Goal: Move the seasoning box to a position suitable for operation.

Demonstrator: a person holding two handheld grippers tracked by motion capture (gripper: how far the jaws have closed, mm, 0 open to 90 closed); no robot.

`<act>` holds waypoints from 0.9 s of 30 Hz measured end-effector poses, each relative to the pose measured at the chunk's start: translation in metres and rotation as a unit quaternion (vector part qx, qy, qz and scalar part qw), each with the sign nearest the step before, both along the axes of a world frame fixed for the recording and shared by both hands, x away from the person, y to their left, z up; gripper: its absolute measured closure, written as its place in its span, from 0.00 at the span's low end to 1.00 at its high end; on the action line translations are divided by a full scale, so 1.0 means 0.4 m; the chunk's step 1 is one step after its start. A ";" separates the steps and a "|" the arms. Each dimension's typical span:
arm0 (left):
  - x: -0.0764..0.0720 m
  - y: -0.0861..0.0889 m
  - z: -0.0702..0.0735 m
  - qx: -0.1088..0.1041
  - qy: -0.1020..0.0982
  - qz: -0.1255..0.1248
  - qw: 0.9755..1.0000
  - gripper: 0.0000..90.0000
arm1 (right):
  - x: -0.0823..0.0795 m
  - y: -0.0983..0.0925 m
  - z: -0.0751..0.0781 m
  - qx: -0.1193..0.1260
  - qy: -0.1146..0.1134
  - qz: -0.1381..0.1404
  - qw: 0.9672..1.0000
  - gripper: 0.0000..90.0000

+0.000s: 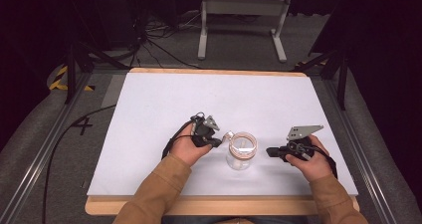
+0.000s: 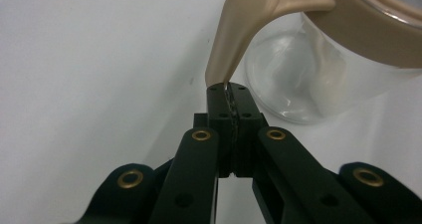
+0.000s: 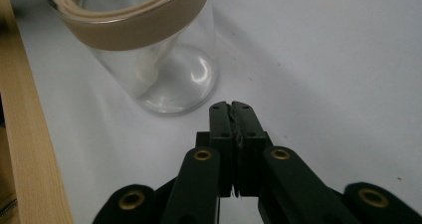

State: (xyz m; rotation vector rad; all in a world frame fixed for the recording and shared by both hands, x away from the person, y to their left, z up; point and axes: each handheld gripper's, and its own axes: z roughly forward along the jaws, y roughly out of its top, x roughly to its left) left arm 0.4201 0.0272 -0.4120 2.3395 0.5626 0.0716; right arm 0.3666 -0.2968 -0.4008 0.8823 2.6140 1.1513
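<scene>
High view is showing the jar [image 1: 241,151] standing upright near the front of the white table [image 1: 164,94], between my two grippers. I am holding my left gripper [image 1: 215,142] just beside its tan latch [image 2: 239,30], jaws pressed together right at the latch tip. I am keeping my right gripper [image 1: 269,152] closed on nothing, a little apart from the jar.
</scene>
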 end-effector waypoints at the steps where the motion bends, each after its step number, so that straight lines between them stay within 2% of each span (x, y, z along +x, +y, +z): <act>1: 0.001 0.000 0.000 0.000 0.002 -0.001 1.000 1.00 | -0.002 0.001 -0.001 -0.001 -0.001 0.001 1.000 1.00; 14: 0.042 -0.032 -0.002 -0.017 -0.017 -0.016 1.000 1.00 | -0.037 -0.029 -0.009 -0.003 -0.003 -0.019 1.000 1.00; 27: 0.084 -0.069 -0.006 -0.032 -0.021 -0.033 0.999 1.00 | -0.073 -0.067 -0.019 -0.005 0.001 -0.041 0.999 1.00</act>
